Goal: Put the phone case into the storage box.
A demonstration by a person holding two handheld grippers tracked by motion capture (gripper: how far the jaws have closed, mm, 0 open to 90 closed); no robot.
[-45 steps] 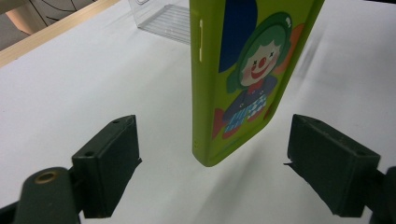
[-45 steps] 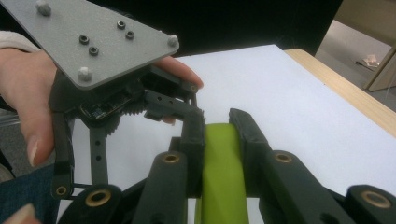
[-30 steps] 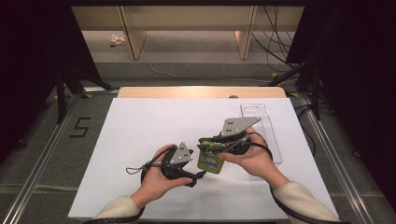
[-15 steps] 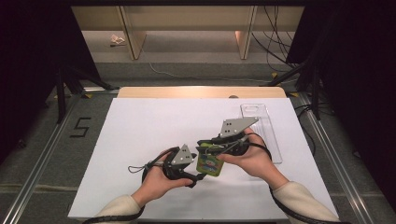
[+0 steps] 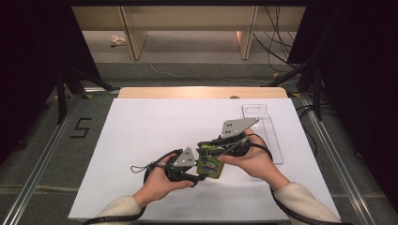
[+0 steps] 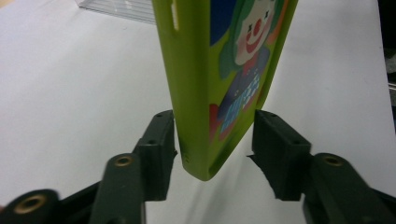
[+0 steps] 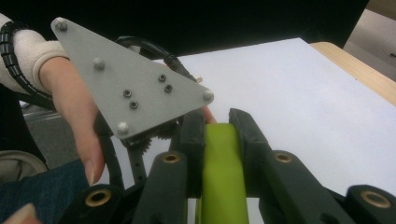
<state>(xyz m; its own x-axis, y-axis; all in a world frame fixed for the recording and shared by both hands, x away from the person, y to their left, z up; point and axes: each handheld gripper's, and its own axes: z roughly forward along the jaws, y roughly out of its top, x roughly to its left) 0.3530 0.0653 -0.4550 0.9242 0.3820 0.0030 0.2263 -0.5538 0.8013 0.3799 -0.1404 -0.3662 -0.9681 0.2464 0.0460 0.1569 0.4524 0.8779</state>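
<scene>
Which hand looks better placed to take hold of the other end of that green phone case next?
Left. The left gripper already straddles the green phone case, its jaws just closing, one pad touching, one apart. The right gripper is clamped on the case's other end.

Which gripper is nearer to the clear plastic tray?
Right. The right gripper is just left of the clear plastic tray, clamping the green phone case; the left gripper sits lower-left, farther away.

One green phone case (image 5: 210, 162); one clear tray (image 5: 263, 126) (two grippers).
</scene>
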